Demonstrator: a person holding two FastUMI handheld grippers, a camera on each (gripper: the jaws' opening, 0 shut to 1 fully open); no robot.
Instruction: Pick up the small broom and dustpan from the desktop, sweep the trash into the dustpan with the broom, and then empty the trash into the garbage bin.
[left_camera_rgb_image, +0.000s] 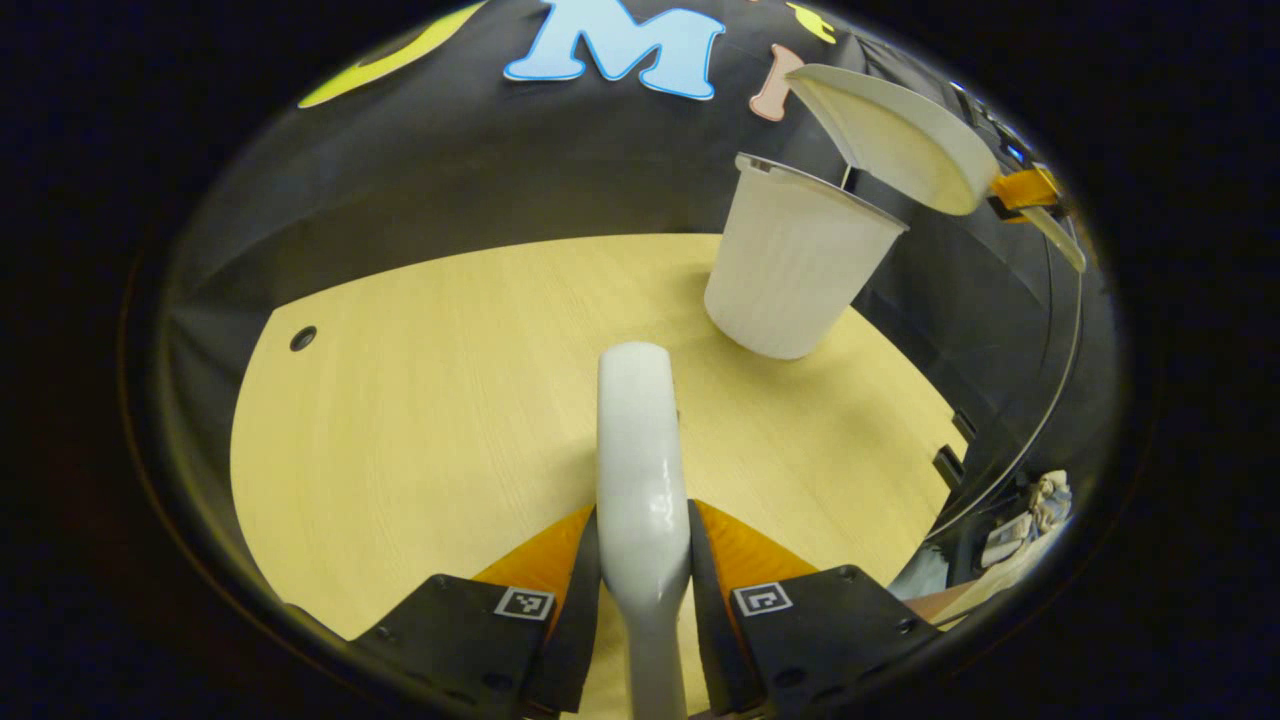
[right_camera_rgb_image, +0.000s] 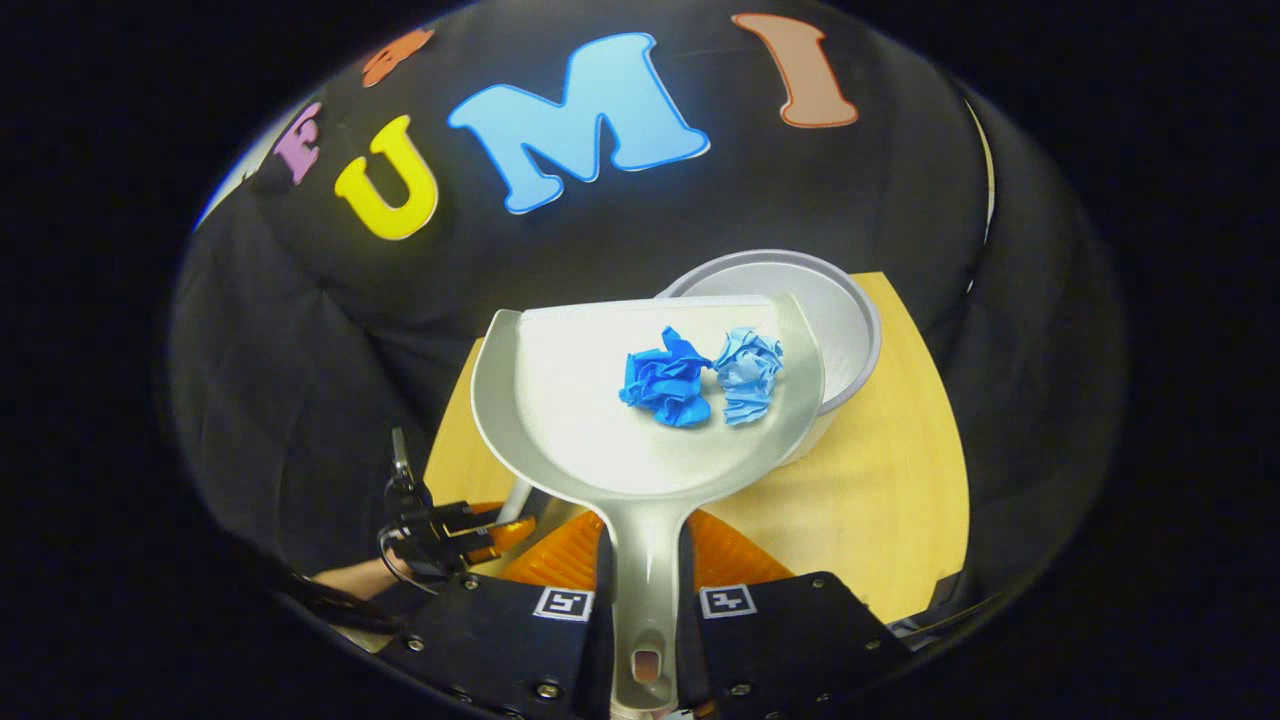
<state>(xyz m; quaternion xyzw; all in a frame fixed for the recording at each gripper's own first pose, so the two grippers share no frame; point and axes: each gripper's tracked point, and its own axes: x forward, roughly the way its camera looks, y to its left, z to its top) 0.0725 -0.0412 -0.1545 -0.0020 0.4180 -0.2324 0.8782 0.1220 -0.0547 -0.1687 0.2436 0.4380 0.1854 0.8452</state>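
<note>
Right hand-held gripper (right_camera_rgb_image: 645, 610) holds dustpan (right_camera_rgb_image: 600, 420) over bin (right_camera_rgb_image: 850, 330).

Light wood-grain desktop (left_camera_rgb_image: 420, 400), pretty bare, with a small dark round hole (left_camera_rgb_image: 303, 338) near its far left corner. The white ribbed garbage bin (left_camera_rgb_image: 790, 270) stands upright on it toward the far right edge.

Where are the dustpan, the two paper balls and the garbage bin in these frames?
dustpan (right_camera_rgb_image: 580, 400): right gripper view, bare floor of the pan.
dark blue paper ball (right_camera_rgb_image: 668, 380): right gripper view, its middle.
light blue paper ball (right_camera_rgb_image: 748, 375): right gripper view, its middle.
garbage bin (left_camera_rgb_image: 790, 265): left gripper view, ribbed outer wall.
</note>
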